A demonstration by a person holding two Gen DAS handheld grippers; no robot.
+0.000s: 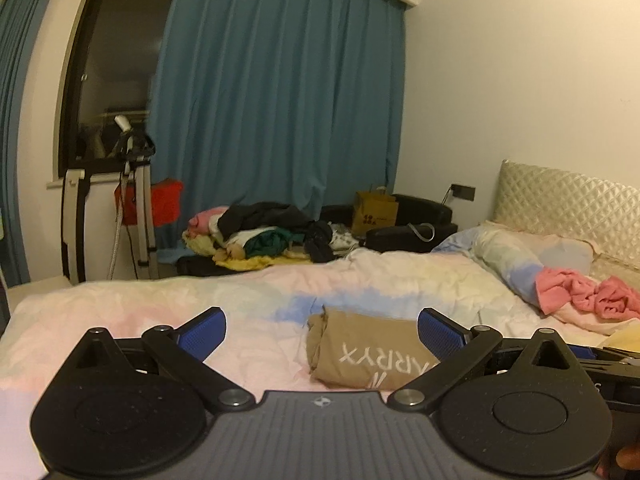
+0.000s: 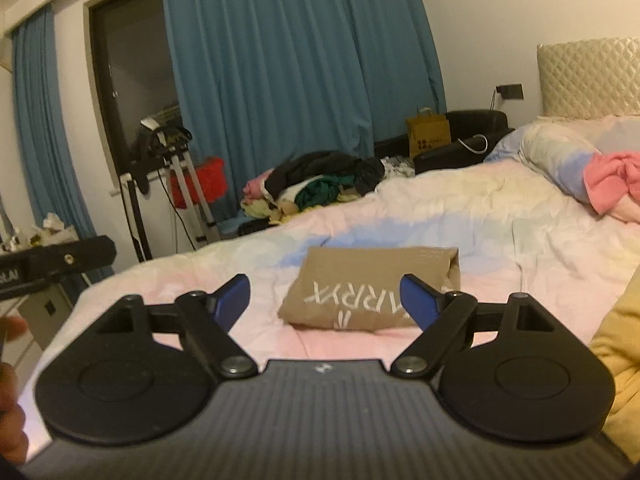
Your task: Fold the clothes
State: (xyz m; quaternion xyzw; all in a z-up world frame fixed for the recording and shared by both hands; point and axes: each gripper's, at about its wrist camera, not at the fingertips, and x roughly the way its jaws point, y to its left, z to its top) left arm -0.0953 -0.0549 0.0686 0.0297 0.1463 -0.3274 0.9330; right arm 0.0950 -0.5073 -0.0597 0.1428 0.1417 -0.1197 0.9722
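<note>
The tan shirt lies folded on the near part of the bed, and the left gripper and right gripper are both wide open holding nothing, so I think another piece from the far pile comes next

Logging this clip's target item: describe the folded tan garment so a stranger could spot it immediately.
Start at the bed with its pastel quilt. Near its front edge lies the tan garment, a flat folded rectangle with white lettering. The pink cloth by the pillow and the clothes pile behind are crumpled; it alone is neatly folded.
</note>
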